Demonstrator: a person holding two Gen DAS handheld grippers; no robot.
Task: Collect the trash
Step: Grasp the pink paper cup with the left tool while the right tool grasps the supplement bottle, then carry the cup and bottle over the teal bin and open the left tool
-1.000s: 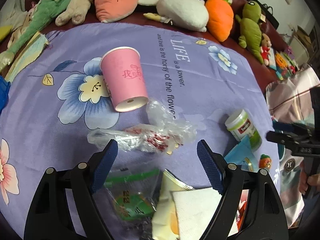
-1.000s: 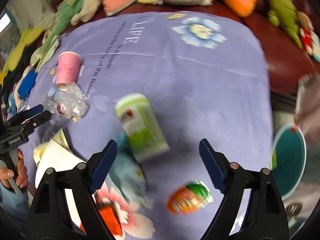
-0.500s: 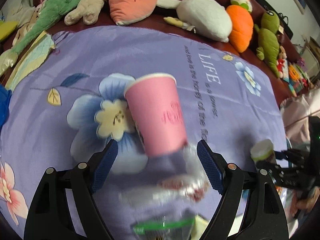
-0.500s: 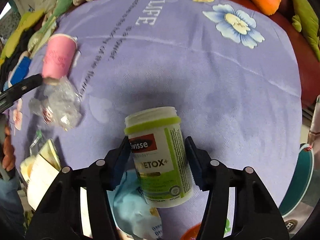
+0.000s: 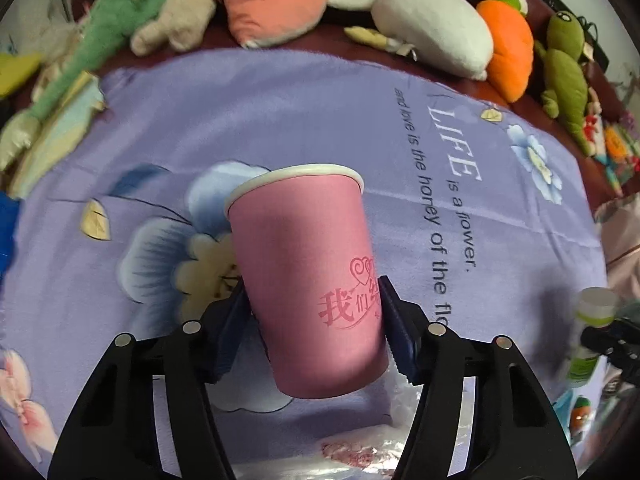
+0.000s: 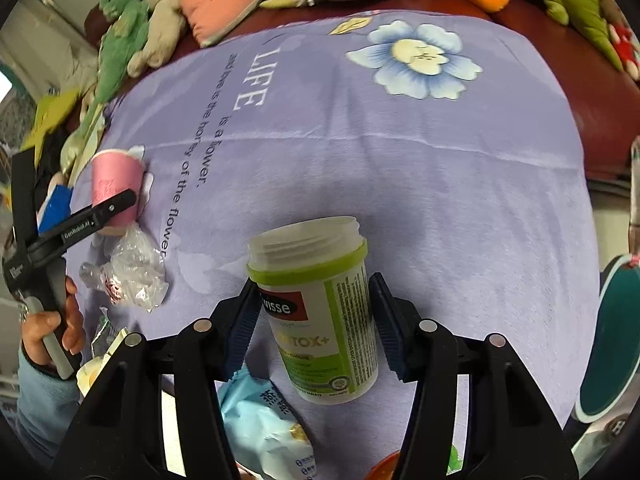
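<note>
A pink paper cup [image 5: 304,280] with red print stands mouth up between the blue pads of my left gripper [image 5: 310,328]. Its jaws are closing and both pads touch the cup's sides. In the right wrist view the same cup [image 6: 114,188] shows at the far left, with a left finger [image 6: 100,210] across it. My right gripper [image 6: 312,316] is shut on a white and green supplement bottle [image 6: 320,280] with no lid, one pad on each side. The left wrist view shows that bottle [image 5: 592,320] at the right edge.
A crumpled clear plastic wrapper [image 6: 132,276] lies by the cup, and a light blue snack packet [image 6: 264,420] lies under my right fingers. A purple flowered blanket [image 6: 400,160] covers the surface. Plush toys [image 5: 432,32] line its far edge. A teal round object [image 6: 616,340] sits at the right.
My left gripper moved forward over the wrappers to the pink cup and narrowed onto it. My right gripper came down on the bottle and closed on its sides.
</note>
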